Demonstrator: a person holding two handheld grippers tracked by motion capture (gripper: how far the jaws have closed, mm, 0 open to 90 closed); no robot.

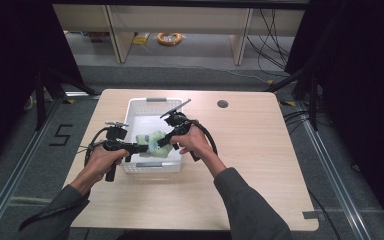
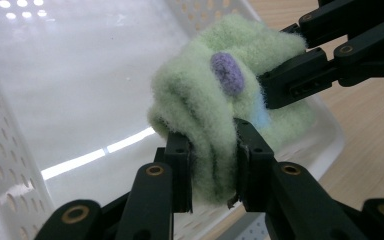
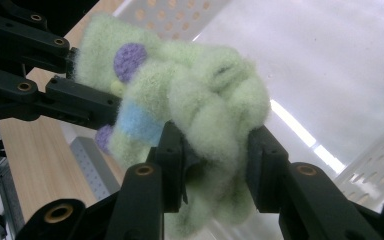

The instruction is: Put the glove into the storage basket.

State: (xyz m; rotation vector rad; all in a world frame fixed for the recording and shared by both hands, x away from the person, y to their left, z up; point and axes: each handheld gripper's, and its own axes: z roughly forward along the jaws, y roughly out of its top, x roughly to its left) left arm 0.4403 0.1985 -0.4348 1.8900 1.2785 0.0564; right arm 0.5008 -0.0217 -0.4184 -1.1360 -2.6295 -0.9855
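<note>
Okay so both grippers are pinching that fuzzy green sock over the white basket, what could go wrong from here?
1. Left gripper and right gripper both clamp the green sock; pulling apart could stretch it or slip a grip.
2. Each holds only bunched folds, so it may drop into the white basket.

- The basket (image 1: 152,167) sits on the table (image 1: 250,150), left of its middle and close to my edge.
- I hold a fuzzy sock (image 1: 152,141) above the basket's near half.
- My left gripper (image 1: 141,148) clamps the sock's left end; my right gripper (image 1: 161,142) clamps its right end.
- A cable hole (image 1: 222,104) lies in the table behind and right of the basket.
</note>
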